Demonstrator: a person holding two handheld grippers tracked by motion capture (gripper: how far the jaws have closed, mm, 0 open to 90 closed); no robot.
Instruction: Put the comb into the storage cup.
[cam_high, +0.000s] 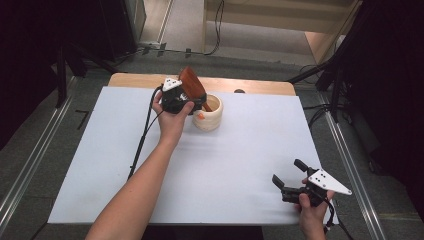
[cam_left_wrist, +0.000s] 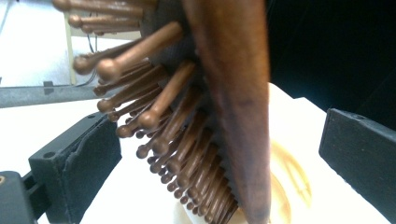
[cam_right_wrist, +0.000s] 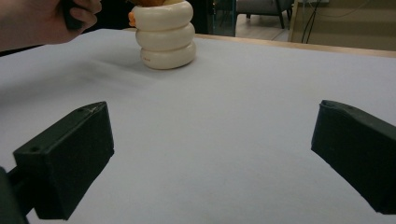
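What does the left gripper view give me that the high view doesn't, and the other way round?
Left gripper view: the hairbrush close up, its ball-tipped wooden bristles facing one jaw, and both jaws standing apart from it, not closed on it.

High view: the whole white table, the left gripper at the far side by the cup, and the right gripper near the front right corner, jaws open and holding nothing.

Both: the brush standing in the cream cup with its head up, and the left gripper around it.

light: bright table (cam_high: 240, 150), dark surroundings | blur: close brush (cam_left_wrist: 205, 121) (soft) | shadows: faint
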